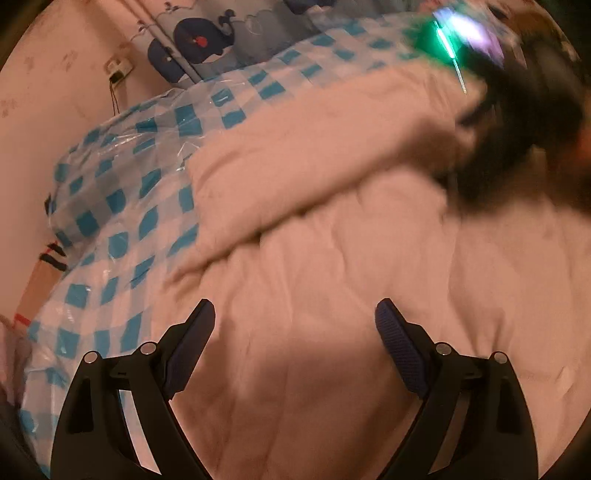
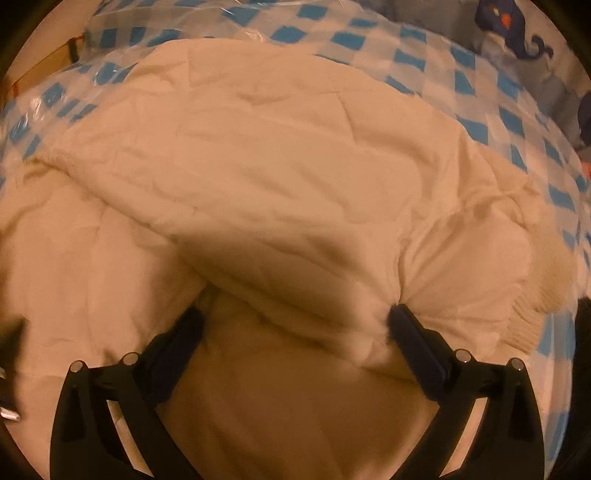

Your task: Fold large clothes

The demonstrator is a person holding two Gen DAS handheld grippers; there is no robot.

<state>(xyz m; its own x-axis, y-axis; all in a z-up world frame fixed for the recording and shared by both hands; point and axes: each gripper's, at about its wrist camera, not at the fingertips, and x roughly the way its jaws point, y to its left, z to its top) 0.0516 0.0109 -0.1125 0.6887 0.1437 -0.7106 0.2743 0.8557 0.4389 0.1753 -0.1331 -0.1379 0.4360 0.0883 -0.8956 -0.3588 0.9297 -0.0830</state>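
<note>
A large cream padded garment (image 1: 332, 258) lies on a blue-and-white checked sheet (image 1: 122, 206). One part is folded over the rest; in the right wrist view this fold (image 2: 258, 155) runs across the middle, with a knit cuff (image 2: 532, 317) at the right. My left gripper (image 1: 295, 314) is open and empty above the garment's flat part. My right gripper (image 2: 295, 317) is open, its fingers spread around the bunched near edge of the fold, with the right fingertip (image 2: 400, 314) touching the cloth. The right gripper shows blurred in the left wrist view (image 1: 517, 129), with a green light.
The checked sheet (image 2: 480, 85) is covered with clear plastic. A whale-print fabric (image 1: 207, 40) lies at the far edge, also in the right wrist view (image 2: 517, 33). A pink wall with a socket (image 1: 118, 68) stands at the left.
</note>
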